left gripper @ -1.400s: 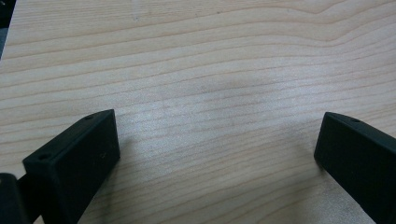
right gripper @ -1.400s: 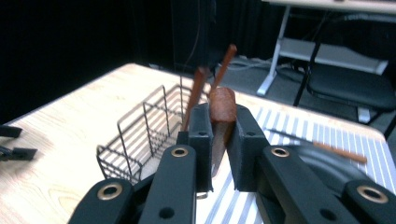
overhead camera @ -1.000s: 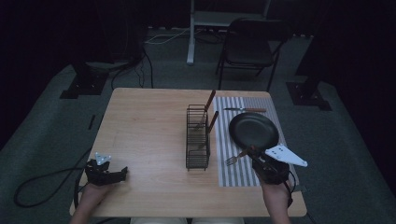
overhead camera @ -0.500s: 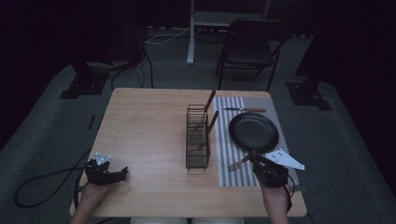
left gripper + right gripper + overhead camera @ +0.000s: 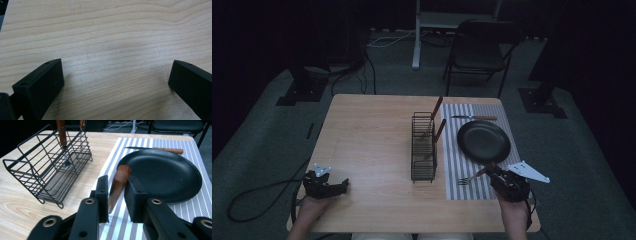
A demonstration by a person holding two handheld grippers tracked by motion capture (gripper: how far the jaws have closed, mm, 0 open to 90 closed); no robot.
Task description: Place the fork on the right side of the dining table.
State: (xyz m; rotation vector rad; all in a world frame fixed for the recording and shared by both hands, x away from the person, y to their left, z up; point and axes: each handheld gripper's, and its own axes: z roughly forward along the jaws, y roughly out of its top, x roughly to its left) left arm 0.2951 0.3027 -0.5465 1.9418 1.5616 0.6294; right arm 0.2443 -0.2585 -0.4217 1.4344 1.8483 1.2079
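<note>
The fork (image 5: 474, 176) lies on the striped mat just below the black plate (image 5: 484, 142), its brown handle (image 5: 119, 183) between the jaws of the right hand-held gripper (image 5: 117, 195), which have just been opening; narrow gaps show beside the handle, so the grip is released. The high view adds the tines pointing toward the wire rack (image 5: 423, 148). The left hand-held gripper (image 5: 115, 82) hangs wide open over bare counter (image 5: 112, 37), well left of the plate.
</note>
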